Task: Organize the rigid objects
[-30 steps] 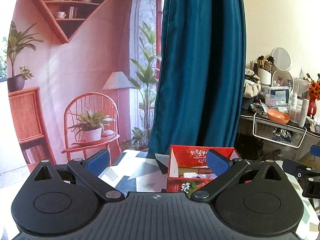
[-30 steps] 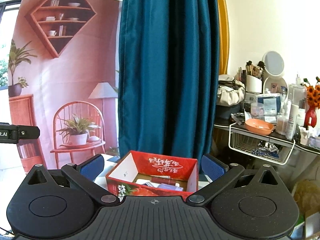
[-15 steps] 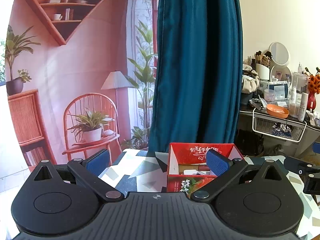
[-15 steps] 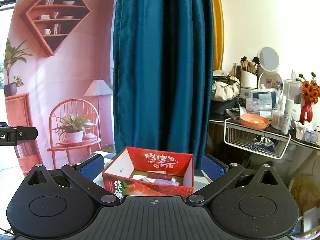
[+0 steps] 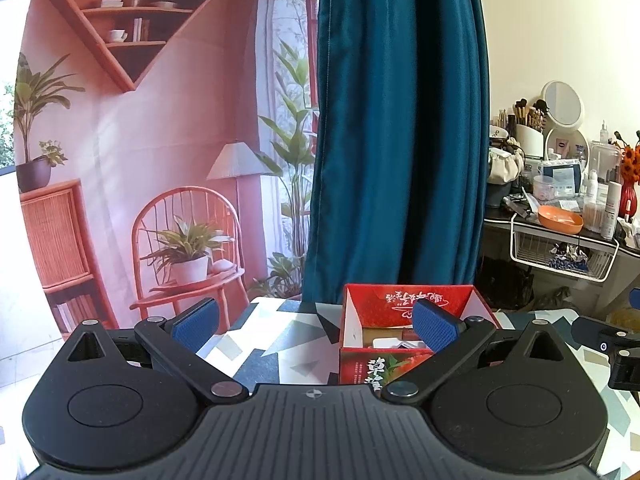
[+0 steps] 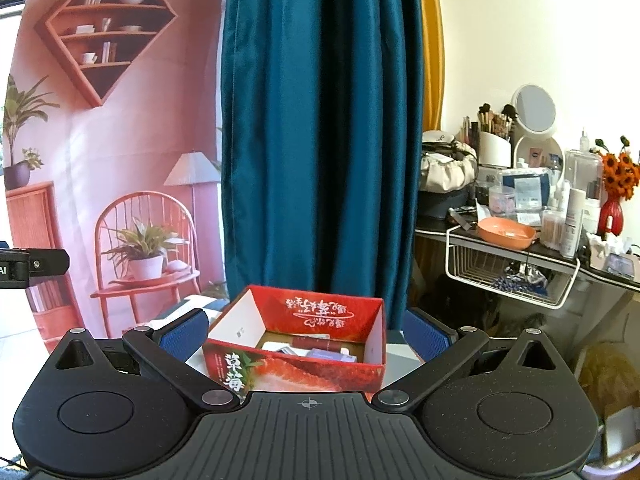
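An open red cardboard box (image 6: 296, 368) with strawberry print stands on the patterned table (image 5: 280, 344). It holds several small items, among them a purple pack (image 6: 332, 354) and a dark red tube (image 6: 312, 343). In the left wrist view the box (image 5: 360, 364) is right of centre, partly behind the right finger. My left gripper (image 5: 316, 324) is open and empty, above the table left of the box. My right gripper (image 6: 304, 328) is open and empty, its fingers spread either side of the box, short of it.
A teal curtain (image 5: 396, 128) hangs just behind the table. A pink printed backdrop (image 5: 160, 140) is at the left. A cluttered dressing table (image 6: 520, 216) with an orange bowl (image 6: 506, 232) and a wire basket (image 6: 512, 276) stands at the right.
Both views have shifted slightly: the box sits a little further left and lower in the right wrist view. Both grippers stay open and empty.
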The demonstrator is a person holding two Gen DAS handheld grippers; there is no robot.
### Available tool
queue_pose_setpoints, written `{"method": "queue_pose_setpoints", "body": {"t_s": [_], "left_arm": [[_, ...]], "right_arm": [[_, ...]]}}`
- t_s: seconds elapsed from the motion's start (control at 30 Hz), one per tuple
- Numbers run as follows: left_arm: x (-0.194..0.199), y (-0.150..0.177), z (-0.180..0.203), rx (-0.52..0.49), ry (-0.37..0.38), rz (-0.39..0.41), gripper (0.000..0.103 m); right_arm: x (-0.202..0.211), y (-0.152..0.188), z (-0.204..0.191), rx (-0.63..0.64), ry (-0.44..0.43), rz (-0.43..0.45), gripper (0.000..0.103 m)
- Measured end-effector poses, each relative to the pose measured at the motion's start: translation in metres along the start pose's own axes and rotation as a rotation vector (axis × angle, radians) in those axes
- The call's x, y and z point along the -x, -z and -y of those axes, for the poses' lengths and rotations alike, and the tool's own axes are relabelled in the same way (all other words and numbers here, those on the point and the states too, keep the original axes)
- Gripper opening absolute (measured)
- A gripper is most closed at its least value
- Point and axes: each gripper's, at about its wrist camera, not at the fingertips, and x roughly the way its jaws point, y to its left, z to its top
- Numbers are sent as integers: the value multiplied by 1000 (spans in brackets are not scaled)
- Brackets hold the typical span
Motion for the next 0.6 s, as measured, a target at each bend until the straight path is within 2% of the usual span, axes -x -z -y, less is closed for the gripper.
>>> {"method": "queue_pose_setpoints", "body": {"t_s": [0.6], "left_arm": [[-2, 1, 0, 7, -2, -2, 103]], "right_arm": [[-3, 4, 1, -5, -10, -20, 103]]}}
